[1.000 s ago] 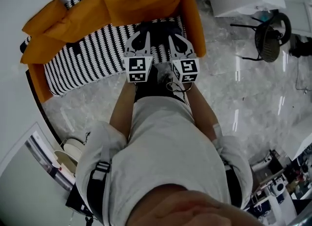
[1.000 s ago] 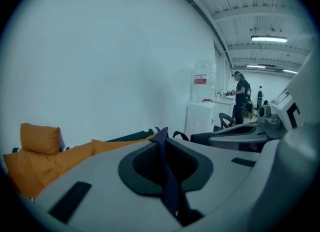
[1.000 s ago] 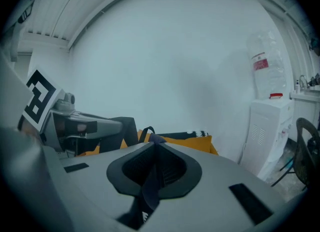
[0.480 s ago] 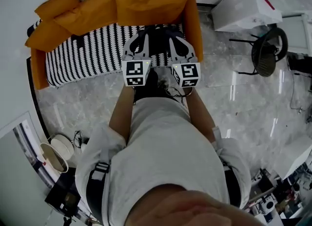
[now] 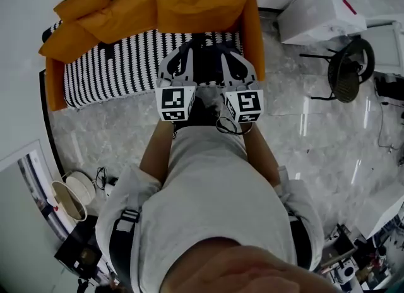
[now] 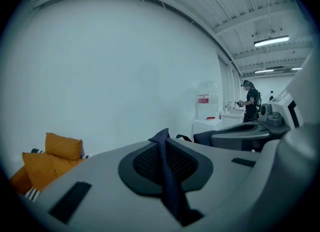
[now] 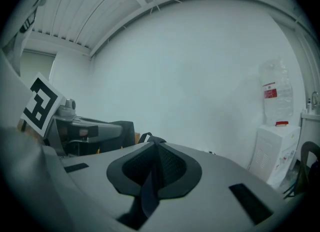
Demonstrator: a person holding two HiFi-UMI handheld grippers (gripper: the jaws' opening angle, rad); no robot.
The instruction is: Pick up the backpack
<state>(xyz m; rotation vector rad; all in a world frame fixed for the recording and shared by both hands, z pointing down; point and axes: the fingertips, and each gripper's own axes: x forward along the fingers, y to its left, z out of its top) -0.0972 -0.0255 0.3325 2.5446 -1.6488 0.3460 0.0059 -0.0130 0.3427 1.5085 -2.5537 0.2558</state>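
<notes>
Left hand-held gripper (image 5: 181, 58): you're pinching a dark strap (image 6: 167, 176).
Right hand-held gripper (image 5: 232, 58): clamped on second strap (image 7: 149, 186).
Backpack (image 5: 206, 64): between both hand-held grippers; sofa (image 5: 113, 71) just beyond.

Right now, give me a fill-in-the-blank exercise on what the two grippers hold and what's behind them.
1. The left gripper and the right gripper are each shut on a dark ____ of the backpack.
2. The cushions behind it are ____.
3. The sofa seat has a black-and-white ____ pattern.
4. In the head view, the backpack shows ____ the two grippers.

Missing words: strap; orange; striped; between.
</notes>
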